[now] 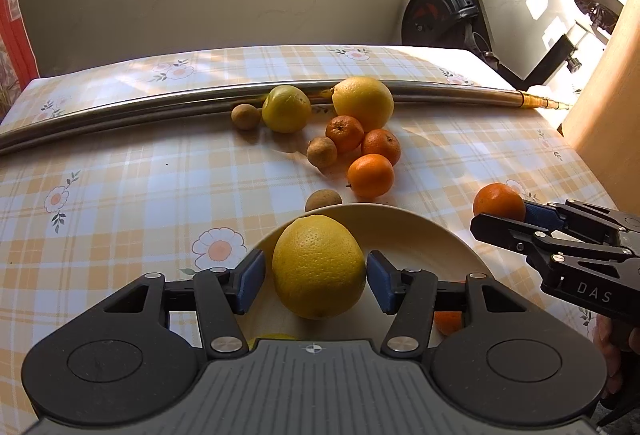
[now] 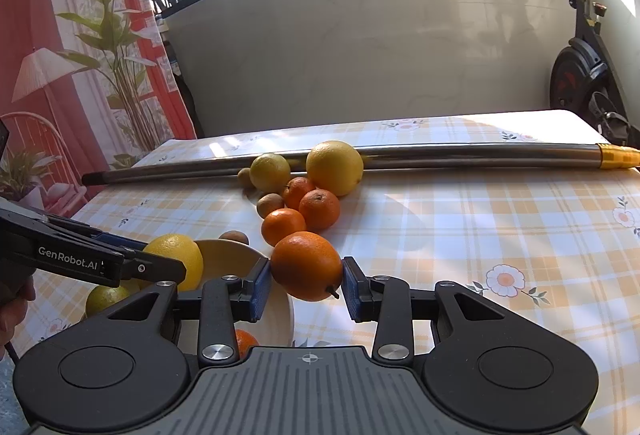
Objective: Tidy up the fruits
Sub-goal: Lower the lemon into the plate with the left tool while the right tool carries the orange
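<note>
Counter (image 1: 120,171): open cloth at the left of the frame and at the right (image 2: 500,227), free for passage. Obstacles: a metal pole (image 1: 160,107) spans the far side from left to right, with the loose fruit cluster (image 1: 352,139) packed just in front of it at centre, pieces touching. The bowl (image 1: 420,235) fills the near centre; the left hand-held gripper (image 1: 316,277) straddles a yellow citrus (image 1: 318,265) over it. The right hand-held gripper (image 2: 307,285), clamped on a mandarin (image 2: 307,265), blocks the bowl's right rim.
</note>
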Motion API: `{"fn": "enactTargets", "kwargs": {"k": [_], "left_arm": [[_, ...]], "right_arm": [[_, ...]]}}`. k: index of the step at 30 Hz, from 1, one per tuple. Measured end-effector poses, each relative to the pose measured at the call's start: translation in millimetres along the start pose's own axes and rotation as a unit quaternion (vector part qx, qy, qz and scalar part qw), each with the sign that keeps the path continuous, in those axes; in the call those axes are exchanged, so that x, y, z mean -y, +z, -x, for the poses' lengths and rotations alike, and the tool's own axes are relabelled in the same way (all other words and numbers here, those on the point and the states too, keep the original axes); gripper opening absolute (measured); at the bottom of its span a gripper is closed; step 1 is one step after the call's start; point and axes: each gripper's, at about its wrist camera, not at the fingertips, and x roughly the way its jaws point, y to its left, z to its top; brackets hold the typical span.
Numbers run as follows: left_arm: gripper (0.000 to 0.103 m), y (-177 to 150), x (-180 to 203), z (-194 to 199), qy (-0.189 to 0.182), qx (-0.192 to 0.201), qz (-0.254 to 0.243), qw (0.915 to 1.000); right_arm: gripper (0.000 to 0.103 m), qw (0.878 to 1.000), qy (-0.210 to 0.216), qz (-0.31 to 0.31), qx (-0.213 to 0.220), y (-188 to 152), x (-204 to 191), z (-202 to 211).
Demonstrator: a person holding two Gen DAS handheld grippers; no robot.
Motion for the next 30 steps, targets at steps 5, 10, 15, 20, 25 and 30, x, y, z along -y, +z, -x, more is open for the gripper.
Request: {"fn": "enactTargets", "kwargs": {"k": [5, 10, 15, 20, 25, 30], "left_arm": [[0.059, -3.0, -0.8, 8.0, 0.0, 0.01, 0.009, 0.9999], [0.059, -7.6, -3.7, 20.6, 0.003, 0.026, 0.023, 0.9994], [0.059, -16.7, -10.3, 36.9, 0.019, 0.046, 0.053, 0.9974], [0.059, -32.5, -20.9, 57.8, 0.03, 0.068, 0.096, 0.9926], [0.059, -44.4, -33.6, 78.3, 0.053, 0.085, 0.119, 0.9879], [0.06, -49.9, -40.4, 92.9, 0.059, 0.097, 0.127, 0.9853]], "right_arm": [[0.034, 1.0, -0.001, 0.003, 0.003, -0.3, -1.6, 6.4], [0.035, 1.0, -0.004, 0.002, 0.003, -1.1, -2.3, 11.9], [0.034, 1.0, -0.007, 0.005, 0.003, -2.9, -6.1, 19.7], [0.035, 1.0, -0.009, 0.013, -0.001, -4.2, -11.7, 23.7], [0.034, 1.0, -0.01, 0.022, -0.006, -4.1, -20.3, 26.4], [0.035, 0.999, -0.008, 0.029, -0.012, -3.9, -30.7, 27.7]]}}
